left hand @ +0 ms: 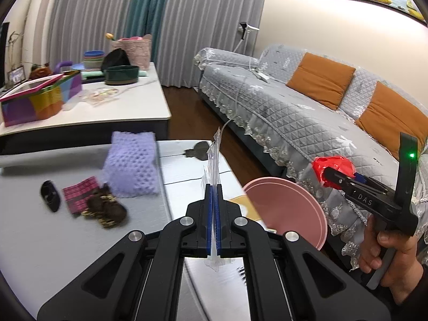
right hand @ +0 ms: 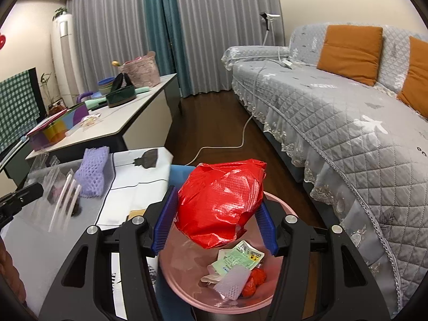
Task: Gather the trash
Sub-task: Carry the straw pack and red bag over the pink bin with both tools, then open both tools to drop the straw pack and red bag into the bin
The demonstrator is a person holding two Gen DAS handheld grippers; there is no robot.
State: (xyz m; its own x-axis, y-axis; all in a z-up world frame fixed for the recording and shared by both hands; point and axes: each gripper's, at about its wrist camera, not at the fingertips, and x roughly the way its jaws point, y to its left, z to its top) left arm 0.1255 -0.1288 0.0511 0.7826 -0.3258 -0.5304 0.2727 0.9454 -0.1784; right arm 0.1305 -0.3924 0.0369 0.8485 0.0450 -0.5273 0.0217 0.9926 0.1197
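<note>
My left gripper (left hand: 214, 187) is shut on a clear plastic wrapper (left hand: 213, 160) that stands up between its blue pads, above the grey table's right edge. It shows blurred in the right wrist view (right hand: 57, 195). My right gripper (right hand: 214, 208) holds a crumpled red plastic bag (right hand: 222, 203) between its blue pads, directly over the pink bin (right hand: 187, 289). From the left wrist view the right gripper (left hand: 325, 174) and red bag (left hand: 333, 164) hang above the pink bin (left hand: 289, 208). The bin holds a green packet (right hand: 238, 260), foam net and red scraps.
On the grey table (left hand: 67, 240) lie a purple foam net (left hand: 131, 163), a pink patterned wrapper (left hand: 79, 195), a brown crumpled wrapper (left hand: 107, 208) and a small black item (left hand: 50, 195). A grey sofa (right hand: 347, 123) stands to the right, a white cluttered table (left hand: 120, 107) behind.
</note>
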